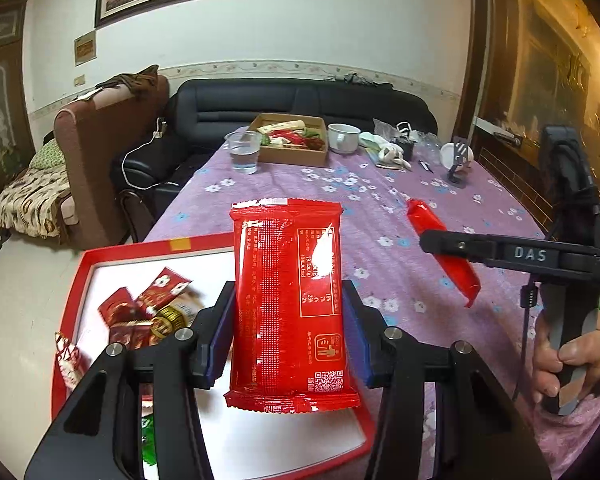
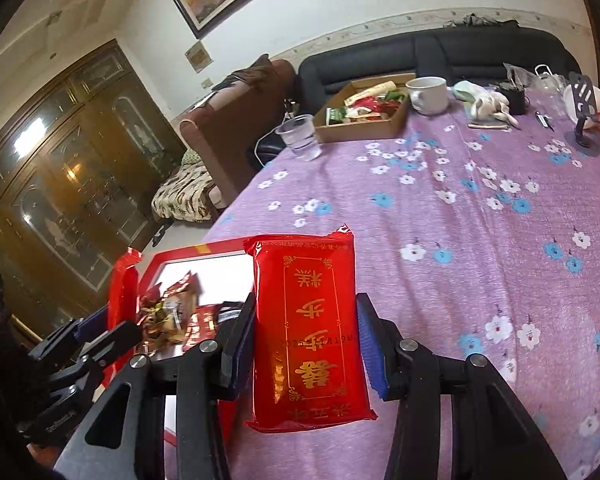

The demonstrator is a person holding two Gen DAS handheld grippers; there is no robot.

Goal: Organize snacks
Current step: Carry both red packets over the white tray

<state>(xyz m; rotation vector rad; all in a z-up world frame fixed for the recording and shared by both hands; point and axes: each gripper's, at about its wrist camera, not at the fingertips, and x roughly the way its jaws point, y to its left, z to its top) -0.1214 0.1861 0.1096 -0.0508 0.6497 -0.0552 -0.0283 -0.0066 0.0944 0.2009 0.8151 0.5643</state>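
Two tongs, left (image 1: 288, 336) and right (image 2: 306, 344), each clamped on a red packet (image 1: 288, 300).

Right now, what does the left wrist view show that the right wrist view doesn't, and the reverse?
Only the left wrist view: the person's hand on the right gripper's handle, and the back of the left gripper's red packet, with its printed table and QR code.

Only the right wrist view: the wooden cabinet, and the gold-lettered front of the right gripper's packet.

Both: the red tray, cardboard box, plastic cup, white mug.
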